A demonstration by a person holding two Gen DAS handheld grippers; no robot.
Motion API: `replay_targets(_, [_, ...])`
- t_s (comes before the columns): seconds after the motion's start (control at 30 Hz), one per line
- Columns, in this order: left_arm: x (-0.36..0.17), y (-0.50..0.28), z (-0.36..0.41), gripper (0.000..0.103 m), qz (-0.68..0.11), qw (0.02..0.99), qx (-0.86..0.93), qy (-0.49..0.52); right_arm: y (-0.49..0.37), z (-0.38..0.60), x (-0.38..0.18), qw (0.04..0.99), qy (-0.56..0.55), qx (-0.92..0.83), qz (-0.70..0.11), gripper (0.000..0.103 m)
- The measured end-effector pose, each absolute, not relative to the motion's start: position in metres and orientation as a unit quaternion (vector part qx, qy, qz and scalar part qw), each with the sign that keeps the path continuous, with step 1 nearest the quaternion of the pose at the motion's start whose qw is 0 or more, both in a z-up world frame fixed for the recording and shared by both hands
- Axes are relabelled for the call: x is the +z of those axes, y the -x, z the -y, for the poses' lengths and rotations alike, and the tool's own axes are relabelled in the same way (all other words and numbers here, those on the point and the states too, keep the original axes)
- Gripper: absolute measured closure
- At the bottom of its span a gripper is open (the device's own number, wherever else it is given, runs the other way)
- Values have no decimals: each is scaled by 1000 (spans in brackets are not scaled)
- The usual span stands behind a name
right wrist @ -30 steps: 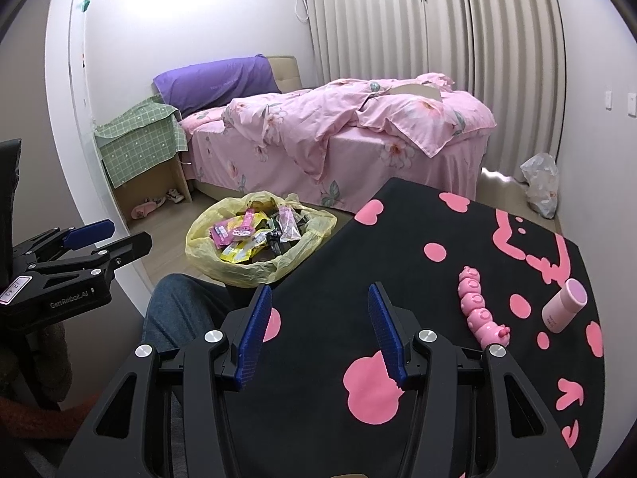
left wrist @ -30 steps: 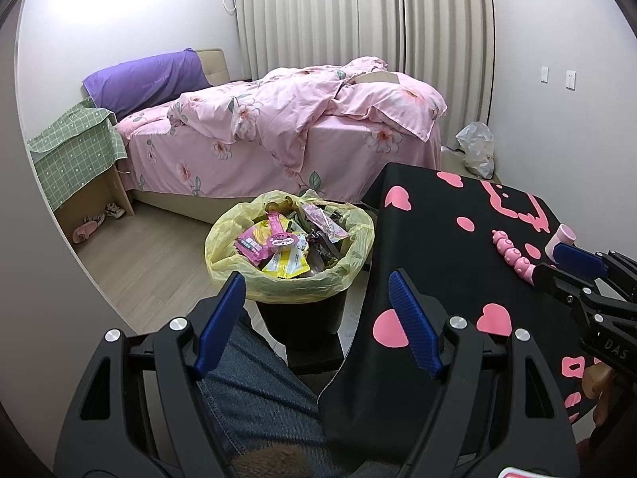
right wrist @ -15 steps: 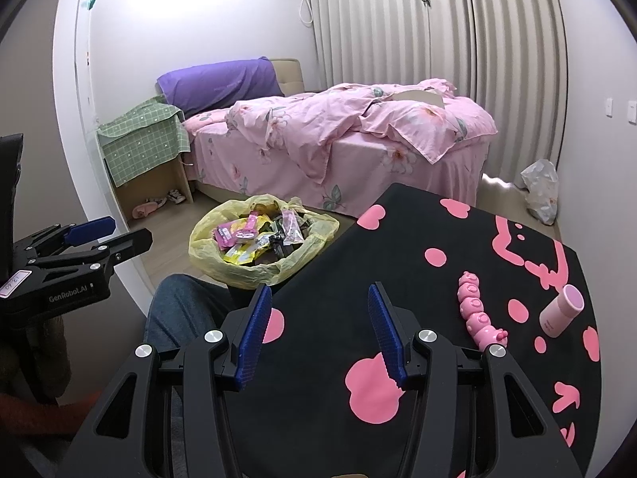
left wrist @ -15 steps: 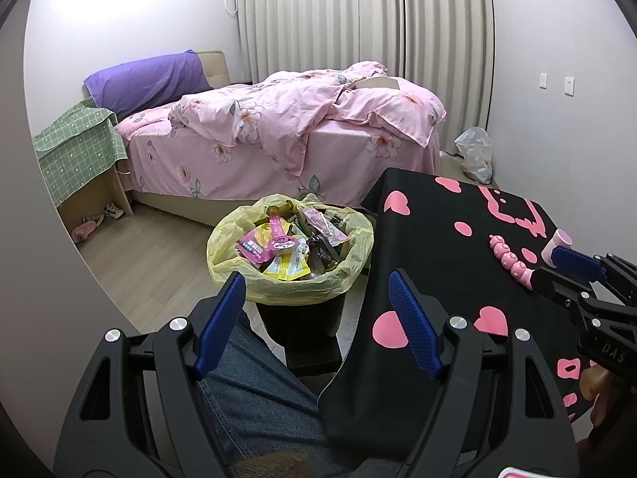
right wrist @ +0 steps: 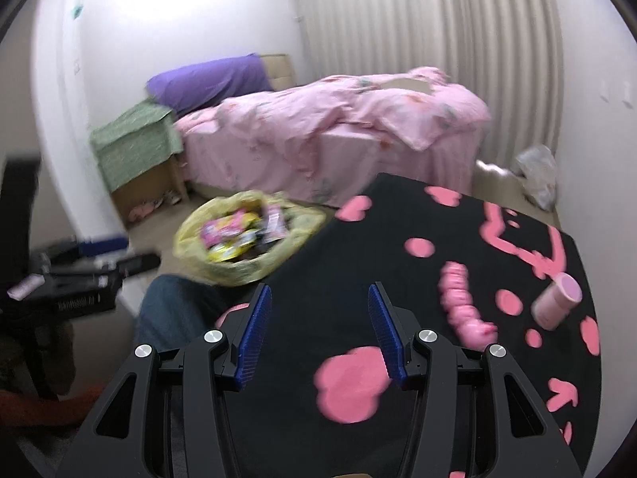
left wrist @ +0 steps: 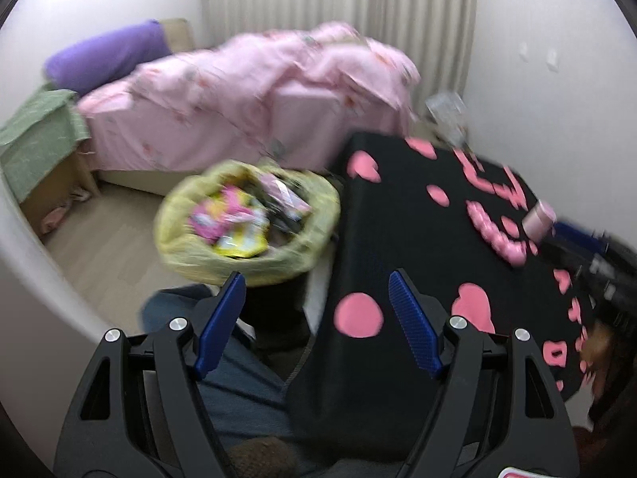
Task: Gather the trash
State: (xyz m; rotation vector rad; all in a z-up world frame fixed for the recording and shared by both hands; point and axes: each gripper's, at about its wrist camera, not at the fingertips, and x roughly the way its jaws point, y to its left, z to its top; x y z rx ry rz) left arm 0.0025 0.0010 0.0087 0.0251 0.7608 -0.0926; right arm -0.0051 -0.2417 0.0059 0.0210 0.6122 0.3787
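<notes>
Both views were blurred. Nearest, the left gripper (left wrist: 314,318) stood with fingers wide, nothing between them, above a knee in jeans (left wrist: 239,382) and the near edge of the tabletop (left wrist: 398,219), black cloth with pink shapes. The right gripper (right wrist: 318,334) had just been opening its fingers; they stood apart and empty over the cloth. Farther along the tabletop lay a knobbly pink toy (right wrist: 462,302) and, near it, a tipped pink cup (right wrist: 557,298). Left of the tabletop, on the floor, sat the bin (left wrist: 247,219), its yellow bag full of bright wrappers (left wrist: 231,219). Beyond were a bed (right wrist: 330,135) under pink covers, a purple pillow (right wrist: 207,79) and curtains (right wrist: 430,20).
</notes>
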Motion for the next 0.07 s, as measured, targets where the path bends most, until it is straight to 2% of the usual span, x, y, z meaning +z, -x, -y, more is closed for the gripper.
replay_targets(0.07, [-6, -25, 23, 32, -381, 921, -80, -36, -13, 269, -9, 940, -10, 162, -299, 39])
